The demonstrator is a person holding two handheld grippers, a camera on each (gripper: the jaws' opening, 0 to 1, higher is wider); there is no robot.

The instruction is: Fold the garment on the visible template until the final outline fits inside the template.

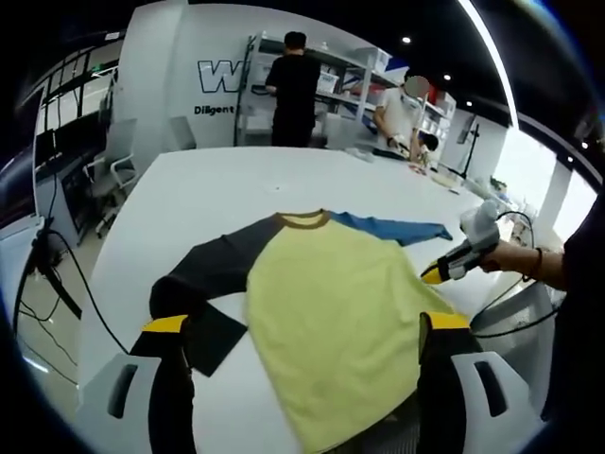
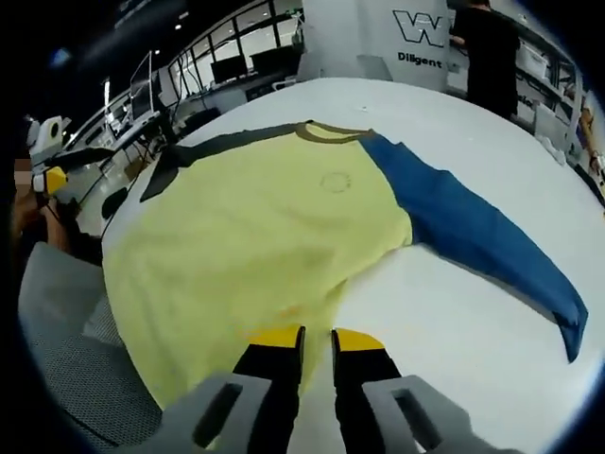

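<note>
A yellow shirt [image 1: 336, 312] lies flat on the white table [image 1: 189, 208], with a dark sleeve [image 1: 213, 260] on one side and a blue sleeve [image 1: 397, 227] on the other. My left gripper [image 1: 304, 323] stands wide open at the shirt's near hem, its jaws either side of the body. My right gripper [image 1: 433, 275], held in a hand, touches the shirt's edge below the blue sleeve. In the right gripper view its jaws [image 2: 317, 339] stand almost together at the yellow shirt's [image 2: 255, 227] side edge, with no cloth seen between them. The blue sleeve [image 2: 473, 232] stretches away to the right.
A grey mesh chair [image 2: 76, 350] stands by the table's near edge. Cables [image 1: 57, 284] hang off the table's left side. Two people stand at shelves [image 1: 331, 80] behind the far end, where small items [image 1: 397, 151] lie. The left gripper [image 2: 49, 178] shows at the left.
</note>
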